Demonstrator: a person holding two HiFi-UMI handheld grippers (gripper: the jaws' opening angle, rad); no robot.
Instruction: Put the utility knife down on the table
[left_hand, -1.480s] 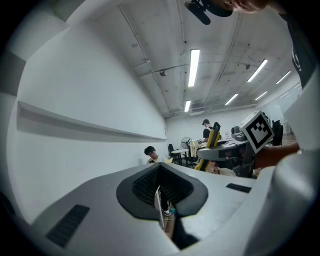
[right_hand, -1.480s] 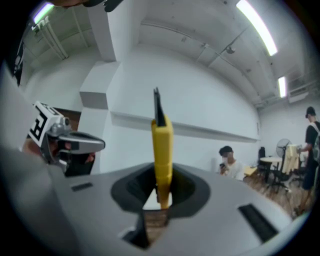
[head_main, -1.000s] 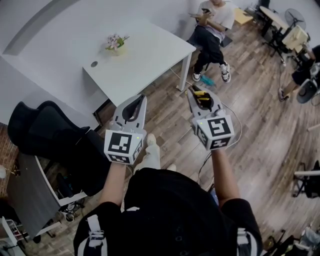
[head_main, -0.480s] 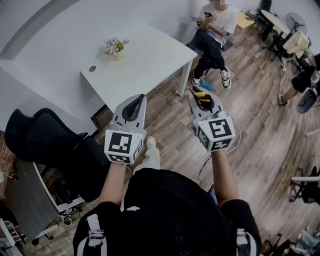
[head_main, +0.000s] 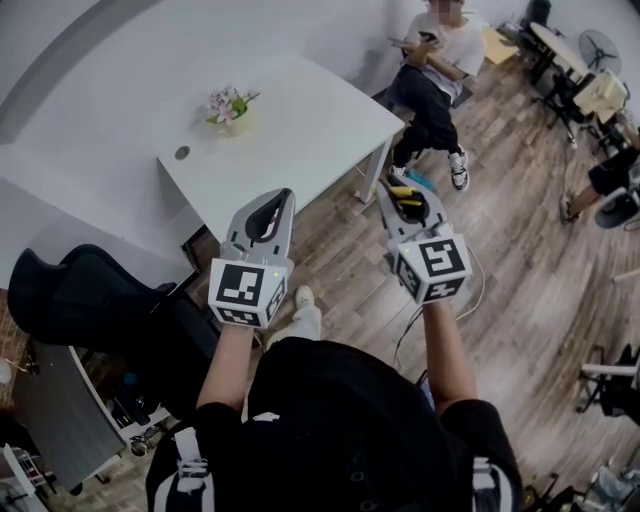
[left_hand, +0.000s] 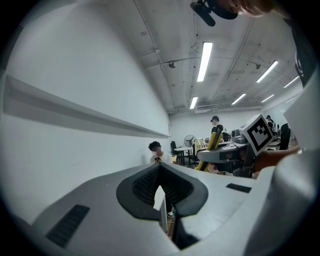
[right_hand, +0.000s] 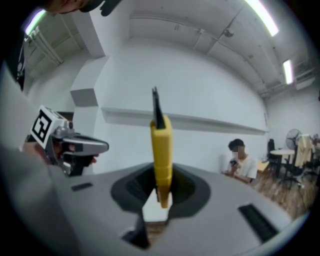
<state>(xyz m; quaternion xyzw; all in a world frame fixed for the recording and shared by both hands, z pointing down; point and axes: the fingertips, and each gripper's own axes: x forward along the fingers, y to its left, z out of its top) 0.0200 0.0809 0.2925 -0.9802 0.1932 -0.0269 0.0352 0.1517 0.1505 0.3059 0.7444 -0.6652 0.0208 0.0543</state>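
Right gripper view shows the right tool (right_hand: 158, 199) clamped on the upright knife (right_hand: 161, 150), short of the table (head_main: 300, 110), so it should reach over the top, lower flat, then release; the left tool (left_hand: 160, 167) is closed, empty.

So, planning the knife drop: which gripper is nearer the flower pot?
Left. The left gripper is at the table's near edge, facing the flower pot; the right gripper, holding the knife, is farther off by the corner leg.
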